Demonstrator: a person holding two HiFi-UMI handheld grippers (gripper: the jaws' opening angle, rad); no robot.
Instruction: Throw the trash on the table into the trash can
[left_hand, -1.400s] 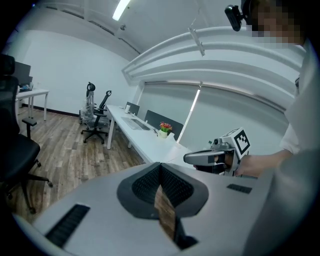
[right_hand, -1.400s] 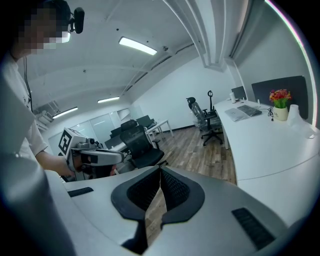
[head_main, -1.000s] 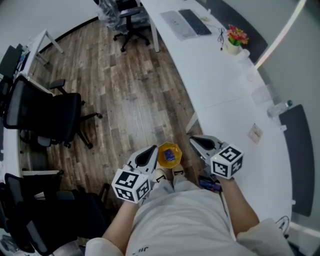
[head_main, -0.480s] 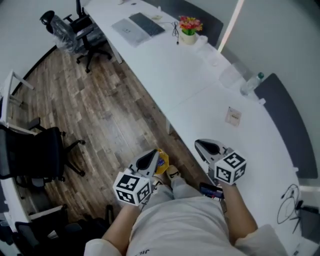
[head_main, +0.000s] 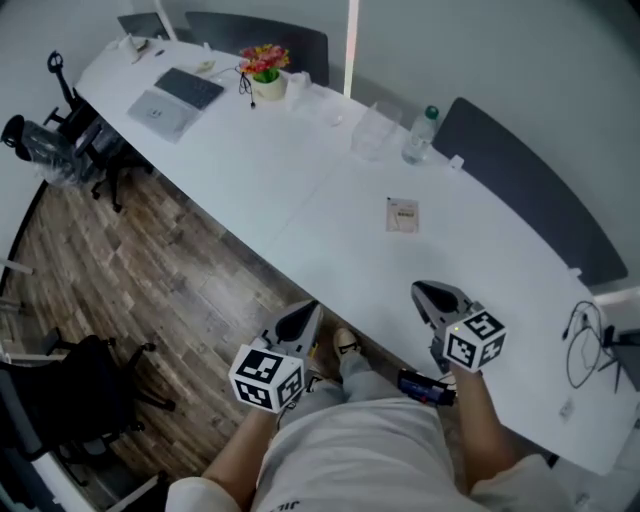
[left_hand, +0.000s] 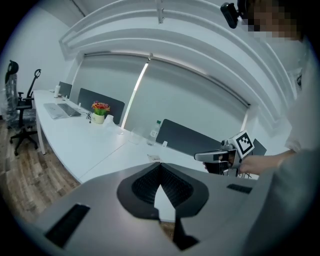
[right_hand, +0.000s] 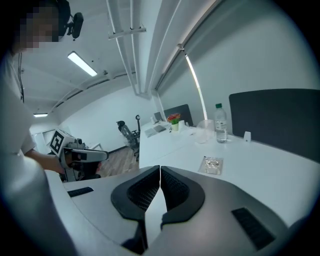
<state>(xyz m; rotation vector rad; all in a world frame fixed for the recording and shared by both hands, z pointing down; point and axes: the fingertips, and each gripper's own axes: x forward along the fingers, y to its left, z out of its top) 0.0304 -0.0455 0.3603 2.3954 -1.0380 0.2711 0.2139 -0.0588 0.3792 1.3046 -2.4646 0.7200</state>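
A small silvery wrapper lies flat on the long white table, about mid-table. It also shows as the wrapper ahead of the right jaws, and as a small wrapper just past the left jaws. My right gripper hovers over the table's near edge, shut, nothing in it, short of the wrapper. My left gripper hangs over the wooden floor beside the table edge, shut and empty. No trash can is in view.
At the table's back stand a water bottle, a clear cup, a flower pot and a laptop. Cables lie at the right end. Office chairs stand on the floor at left.
The head view has swung from the floor up onto the table. The yellow bin by the feet has left the view. Both grippers stay shut, the right one now over the table edge.
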